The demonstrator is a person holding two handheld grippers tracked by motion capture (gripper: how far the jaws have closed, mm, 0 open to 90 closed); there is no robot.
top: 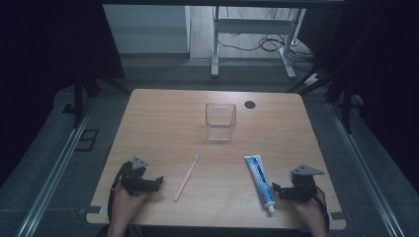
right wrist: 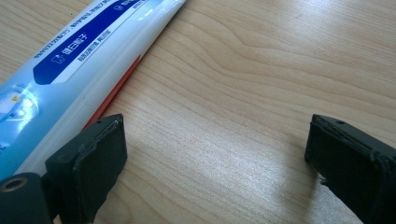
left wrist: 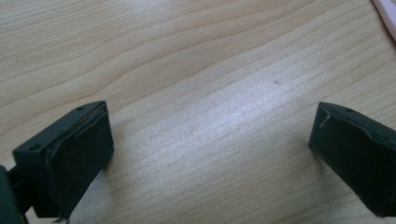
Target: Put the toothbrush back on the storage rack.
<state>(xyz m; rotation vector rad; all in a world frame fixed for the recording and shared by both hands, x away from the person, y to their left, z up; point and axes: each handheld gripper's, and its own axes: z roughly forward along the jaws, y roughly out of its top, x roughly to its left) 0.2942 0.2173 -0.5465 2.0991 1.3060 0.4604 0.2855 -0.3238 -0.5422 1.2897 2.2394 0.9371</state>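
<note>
Overhead arrangement of a light wooden table point(top: 158, 118) with two hand-held grippers resting near its front edge. The left gripper point(top: 157, 179) sits at the near left, held by the person's left hand point(top: 129, 203); the right gripper point(top: 274, 188) sits at the near right, held by the right hand point(top: 309, 211). A pink toothbrush point(top: 187, 177) lies flat between them, closer to the left gripper, its head pointing away from the person and its handle slanting toward the front edge. A toothpaste tube point(top: 260, 180), white and blue with a white cap at the near end, lies flat just beside the right gripper, on its inner side. A clear plastic cup point(top: 220, 121) stands upright farther back, near the table's centre, well apart from both grippers; a small dark round spot point(top: 250, 104) marks the tabletop behind and to the right of it.

Left gripper view: both black jaws stand wide apart over bare wood, nothing between them; a pink edge of the toothbrush point(left wrist: 386, 14) enters at the upper right corner.

Right gripper view: jaws likewise spread wide and empty; the toothpaste tube point(right wrist: 88, 60) runs diagonally along the outside of the jaw at the left of the view, very close to it, though contact cannot be judged
</note>
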